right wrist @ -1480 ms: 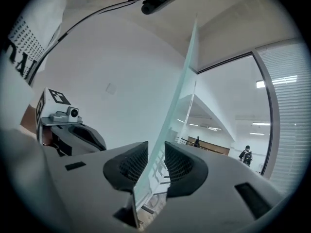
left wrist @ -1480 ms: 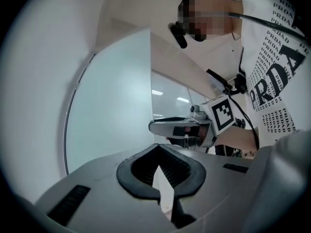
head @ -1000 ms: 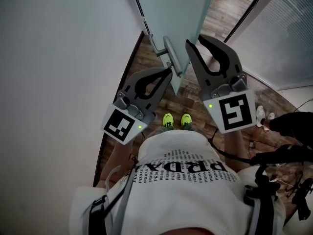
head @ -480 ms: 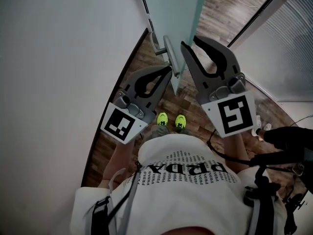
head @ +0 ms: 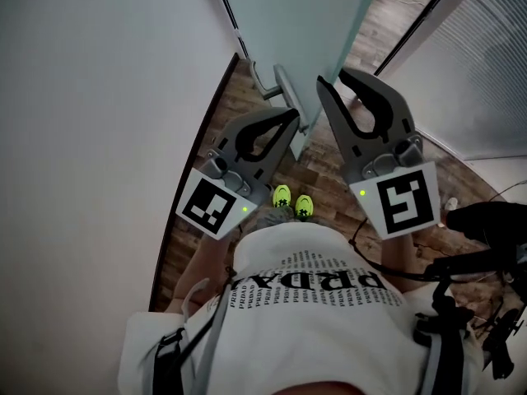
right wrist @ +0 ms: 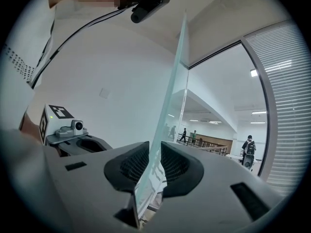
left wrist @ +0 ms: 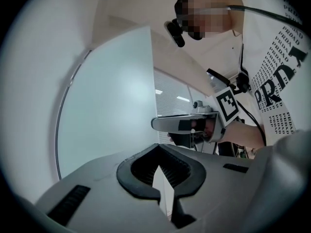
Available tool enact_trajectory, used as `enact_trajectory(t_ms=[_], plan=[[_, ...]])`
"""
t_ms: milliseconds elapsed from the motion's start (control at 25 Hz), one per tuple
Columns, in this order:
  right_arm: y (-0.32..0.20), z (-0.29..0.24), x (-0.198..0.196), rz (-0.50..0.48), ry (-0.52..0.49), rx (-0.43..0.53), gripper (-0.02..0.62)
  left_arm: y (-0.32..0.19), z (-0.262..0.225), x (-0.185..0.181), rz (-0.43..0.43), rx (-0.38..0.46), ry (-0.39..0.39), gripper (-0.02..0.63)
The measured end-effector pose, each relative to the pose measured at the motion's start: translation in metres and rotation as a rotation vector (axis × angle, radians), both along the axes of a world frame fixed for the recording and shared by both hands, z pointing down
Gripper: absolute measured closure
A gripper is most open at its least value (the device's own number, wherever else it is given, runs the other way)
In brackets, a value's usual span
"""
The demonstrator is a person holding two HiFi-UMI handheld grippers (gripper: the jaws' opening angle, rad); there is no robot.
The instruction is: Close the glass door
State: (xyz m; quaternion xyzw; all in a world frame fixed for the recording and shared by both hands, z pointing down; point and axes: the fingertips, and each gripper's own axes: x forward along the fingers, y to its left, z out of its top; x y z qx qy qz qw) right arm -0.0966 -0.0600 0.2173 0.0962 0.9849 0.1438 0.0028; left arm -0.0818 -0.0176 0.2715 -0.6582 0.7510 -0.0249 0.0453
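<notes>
The frosted glass door (head: 305, 15) stands ajar at the top of the head view, with its metal handle (head: 288, 97) low on the near face. My left gripper (head: 290, 115) is shut, its tips right beside the handle's lower end and holding nothing. My right gripper (head: 336, 77) is open and astride the door's free edge. In the right gripper view that glass edge (right wrist: 170, 101) runs up between the ribbed pads (right wrist: 133, 166). From the left gripper view I see the door panel (left wrist: 112, 115) ahead and the right gripper (left wrist: 187, 123) beyond the shut tips.
A white wall (head: 99, 97) runs close along the left. Wooden floor (head: 247, 89) shows below the door. A slatted window wall (head: 486, 64) stands at the right. A dark-clad person (head: 490, 220) is at the right edge. My yellow shoes (head: 292, 202) are under the grippers.
Both grippers stay by the handle and the door's edge. The right gripper has shifted slightly right and down in the view; the left one has risen a little toward the handle.
</notes>
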Motion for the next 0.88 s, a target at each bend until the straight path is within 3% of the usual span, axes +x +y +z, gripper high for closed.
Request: enact_trajectory(t_ms=[120, 320, 520, 880], plan=[[-0.001, 0.005, -0.001, -0.007, -0.004, -0.05, 0.529, -0.001, 0.001, 0.002, 0.004, -0.057, -0.023, 0.606], [-0.011, 0.02, 0.002, 0.06, -0.022, -0.114, 0.534, -0.009, 0.008, 0.005, 0.081, -0.123, -0.033, 0.606], [-0.009, 0.015, 0.001, 0.059, -0.028, -0.068, 0.534, -0.01, 0.009, 0.001, 0.089, -0.082, -0.018, 0.606], [0.01, 0.008, -0.003, -0.089, 0.01, -0.032, 0.534, -0.007, 0.006, -0.009, -0.046, -0.019, 0.009, 0.606]])
